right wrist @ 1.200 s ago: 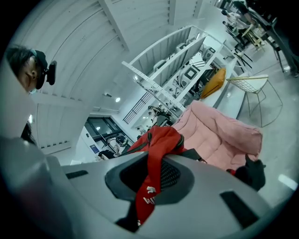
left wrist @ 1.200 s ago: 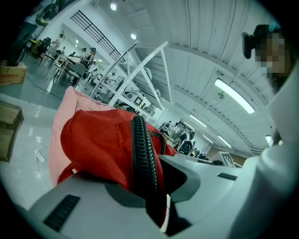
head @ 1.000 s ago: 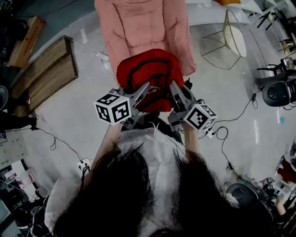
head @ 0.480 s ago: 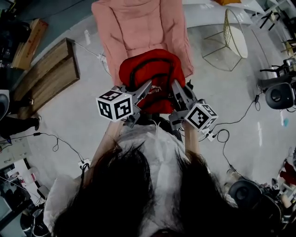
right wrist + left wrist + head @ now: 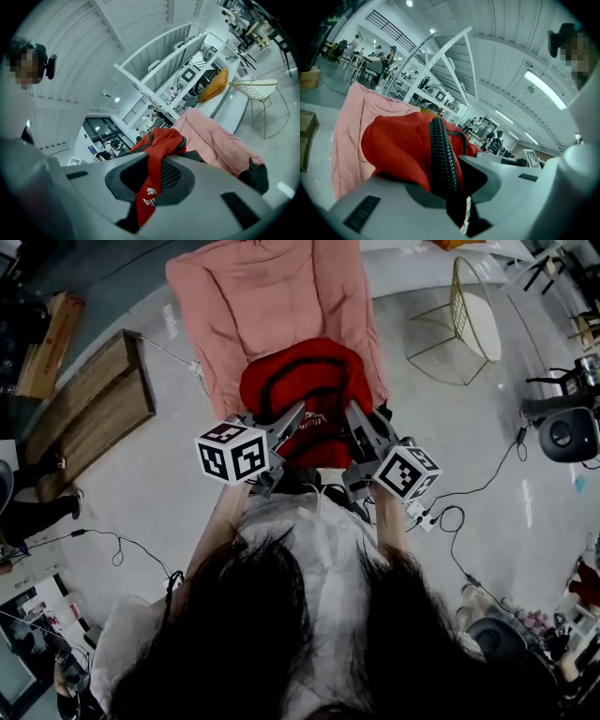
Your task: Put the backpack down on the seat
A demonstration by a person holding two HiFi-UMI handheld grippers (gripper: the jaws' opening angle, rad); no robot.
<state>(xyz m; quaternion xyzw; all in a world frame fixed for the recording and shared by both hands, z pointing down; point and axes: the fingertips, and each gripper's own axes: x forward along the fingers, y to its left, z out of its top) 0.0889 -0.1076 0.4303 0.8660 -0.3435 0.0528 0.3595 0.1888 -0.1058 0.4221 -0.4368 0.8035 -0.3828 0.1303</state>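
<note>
I hold a red backpack [image 5: 302,390] with black trim in the air, over the near edge of a pink cushioned seat [image 5: 272,310]. My left gripper [image 5: 298,415] is shut on its black ribbed strap [image 5: 440,159], with the red body [image 5: 401,145] bulging just ahead of the jaws. My right gripper [image 5: 352,418] is shut on a red strap with white print [image 5: 151,187]. In the left gripper view the pink seat [image 5: 349,126] lies behind the bag; in the right gripper view the seat [image 5: 220,140] lies to the right of the bag [image 5: 157,140].
A wooden pallet [image 5: 89,404] lies on the floor to the left of the seat. A wire-frame chair [image 5: 464,320] stands at the upper right. Cables and a power strip [image 5: 422,517] trail over the floor to the right, near black office chairs [image 5: 562,432].
Both grippers and the backpack have moved forward toward the pink seat, so the bag now overlaps more of its cushion. The grips have not changed.
</note>
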